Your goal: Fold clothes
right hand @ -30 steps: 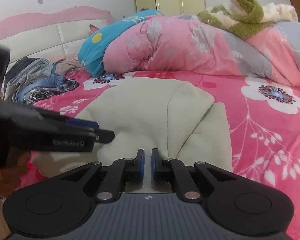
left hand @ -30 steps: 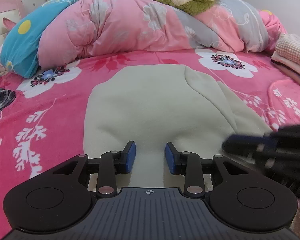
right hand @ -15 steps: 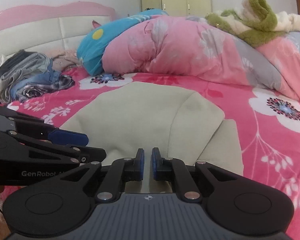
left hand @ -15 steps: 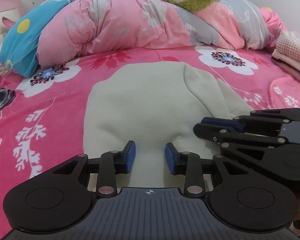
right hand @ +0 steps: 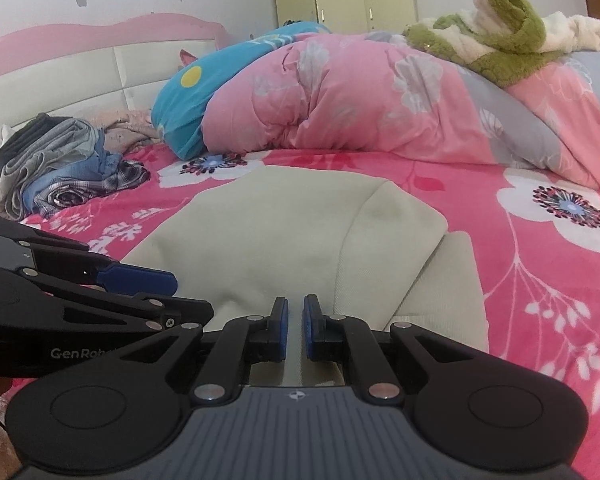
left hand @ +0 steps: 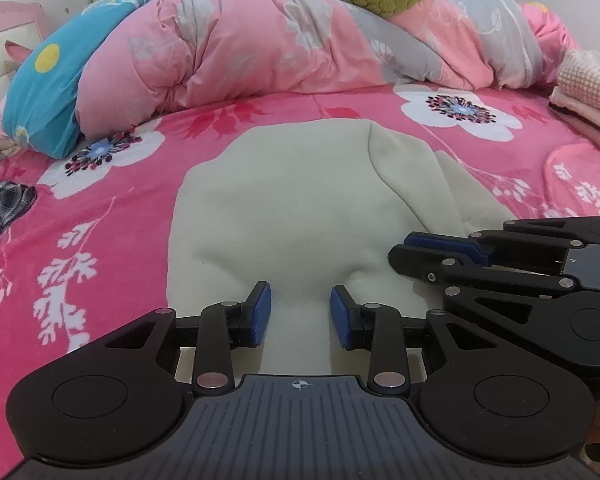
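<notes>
A: Status on the cream garment [left hand: 284, 216]?

B: It lies flat on the pink floral bedspread [left hand: 100, 216], near edge under our tools. One side panel [right hand: 392, 240] is already folded inward, hence the ridge running up the right half. We judge that's why it sits square to us: the next fold goes from the near hem away.

A: Left gripper [left hand: 300, 312]?

B: Jaws part-way apart, straddling a raised bump of the near hem. Cloth sits between the pads [left hand: 260, 312], but we see gaps on both sides, so it isn't pinched. It's released, staged for a bite.

A: Right gripper [right hand: 295, 330]?

B: Nearly clenched, with only a thin slot between the pads. Fabric shows through the slot, but we can't tell if any is actually clamped. From the left view it lies low beside the left tool, over the hem's right part [left hand: 404, 252]. The two tools are just beside each other, probably because the folded piece is narrow now.

A: Surroundings?

B: Rolled pink quilt [left hand: 300, 40] along the far side, well apart. Pile of unfolded clothes [right hand: 60, 164] by the headboard [right hand: 80, 68], folded waffle-knit stack [left hand: 588, 80] at the right edge. Likely input and output piles, so our working zone stays in the middle.

A: Risk?

B: An uneven grip would skew the fold.
</notes>
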A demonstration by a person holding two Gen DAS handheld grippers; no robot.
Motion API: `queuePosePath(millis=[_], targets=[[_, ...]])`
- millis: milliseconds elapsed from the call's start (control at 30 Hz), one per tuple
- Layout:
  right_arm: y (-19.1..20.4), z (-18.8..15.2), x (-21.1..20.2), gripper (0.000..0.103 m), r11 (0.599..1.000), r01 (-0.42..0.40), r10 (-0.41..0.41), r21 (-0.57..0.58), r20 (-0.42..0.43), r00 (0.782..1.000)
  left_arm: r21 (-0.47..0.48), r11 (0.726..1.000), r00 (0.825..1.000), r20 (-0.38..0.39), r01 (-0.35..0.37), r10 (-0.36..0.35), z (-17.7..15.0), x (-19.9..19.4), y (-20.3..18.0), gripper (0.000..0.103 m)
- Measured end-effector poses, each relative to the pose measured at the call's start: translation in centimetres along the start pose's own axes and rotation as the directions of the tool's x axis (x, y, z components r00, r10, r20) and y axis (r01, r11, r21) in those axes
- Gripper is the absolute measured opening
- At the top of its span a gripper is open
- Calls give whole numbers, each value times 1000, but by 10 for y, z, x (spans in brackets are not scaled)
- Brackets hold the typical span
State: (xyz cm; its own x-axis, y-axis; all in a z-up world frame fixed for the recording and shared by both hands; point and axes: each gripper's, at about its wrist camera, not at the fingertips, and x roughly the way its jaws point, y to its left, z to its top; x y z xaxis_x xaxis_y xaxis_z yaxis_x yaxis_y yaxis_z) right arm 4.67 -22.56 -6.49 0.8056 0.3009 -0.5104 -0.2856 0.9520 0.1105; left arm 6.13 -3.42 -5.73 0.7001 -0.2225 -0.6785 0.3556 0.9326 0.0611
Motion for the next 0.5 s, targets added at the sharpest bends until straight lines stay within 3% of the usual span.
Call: queuePosePath(millis=[300,500], targets=[[-5,-2,-2,8,999,-23,22,24,13,1000,22,1000,1000,-11,-22,22,1,0,-4,33],[-8,-3,-3,8,998,-41,41,37,22,999,-20,1000,1000,-17,15,-16,13,-8,7,33]])
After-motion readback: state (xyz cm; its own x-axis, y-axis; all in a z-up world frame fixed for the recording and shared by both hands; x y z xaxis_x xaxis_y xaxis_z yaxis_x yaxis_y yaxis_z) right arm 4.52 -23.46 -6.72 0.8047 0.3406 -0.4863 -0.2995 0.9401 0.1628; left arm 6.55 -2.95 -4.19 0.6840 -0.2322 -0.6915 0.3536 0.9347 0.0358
